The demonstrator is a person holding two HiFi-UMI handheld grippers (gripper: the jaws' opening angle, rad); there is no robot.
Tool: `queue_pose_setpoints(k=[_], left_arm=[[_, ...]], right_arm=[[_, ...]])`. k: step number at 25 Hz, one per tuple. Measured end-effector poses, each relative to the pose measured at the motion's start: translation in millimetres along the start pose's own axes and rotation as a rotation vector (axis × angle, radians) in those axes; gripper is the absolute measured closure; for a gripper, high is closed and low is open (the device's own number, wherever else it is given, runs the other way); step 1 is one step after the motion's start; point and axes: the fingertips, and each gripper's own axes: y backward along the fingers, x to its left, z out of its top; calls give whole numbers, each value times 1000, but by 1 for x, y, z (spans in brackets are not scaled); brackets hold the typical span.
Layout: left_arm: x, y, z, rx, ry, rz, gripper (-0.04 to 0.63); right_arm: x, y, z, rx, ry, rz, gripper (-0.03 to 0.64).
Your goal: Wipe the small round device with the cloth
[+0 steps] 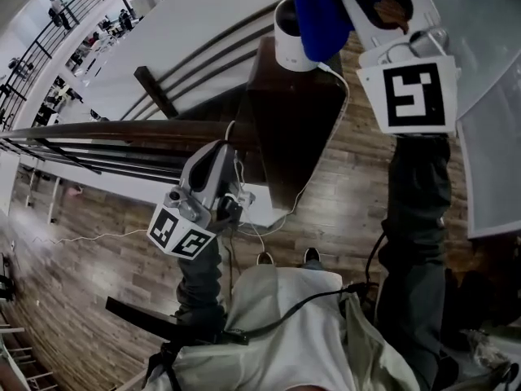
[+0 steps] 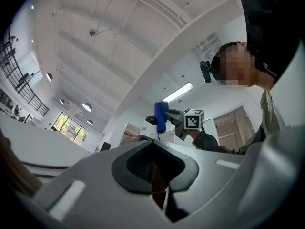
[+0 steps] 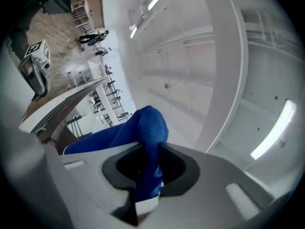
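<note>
At the far end of the dark table [image 1: 293, 129] I see the white device [image 1: 286, 35] standing upright. My right gripper [image 3: 147, 194] is clamped on the blue cloth [image 1: 316, 10], which hangs over the device's top and right side. My left gripper [image 1: 213, 160] sits by the table's near corner, jaws pressed together, with nothing clearly between them.
</note>
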Motion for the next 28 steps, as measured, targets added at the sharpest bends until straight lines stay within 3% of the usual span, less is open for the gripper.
queue_pose_setpoints(k=[4,9,13,17,19,24,28], left_arm=[[1,8,-2,-3,-1,8,597],[6,13,-4,-2,1,16,597],[11,9,-10,0,17,20,597],[6,2,-22,10,34,2,597],[6,1,-22,9,41,-3,597],[7,4,-20,4,55,-7,597],[8,9,-19,-9,59,1,597]], right_arm=[[41,-15,12,1,214,47,541],[70,5,11,-19,439,-37,546],[103,21,7,-51,585,-13,546],[140,36,-11,-48,593,137,545],[141,38,-7,-60,567,170,545],[71,20,28,-52,487,77,546],[50,-23,24,48,485,191,545]])
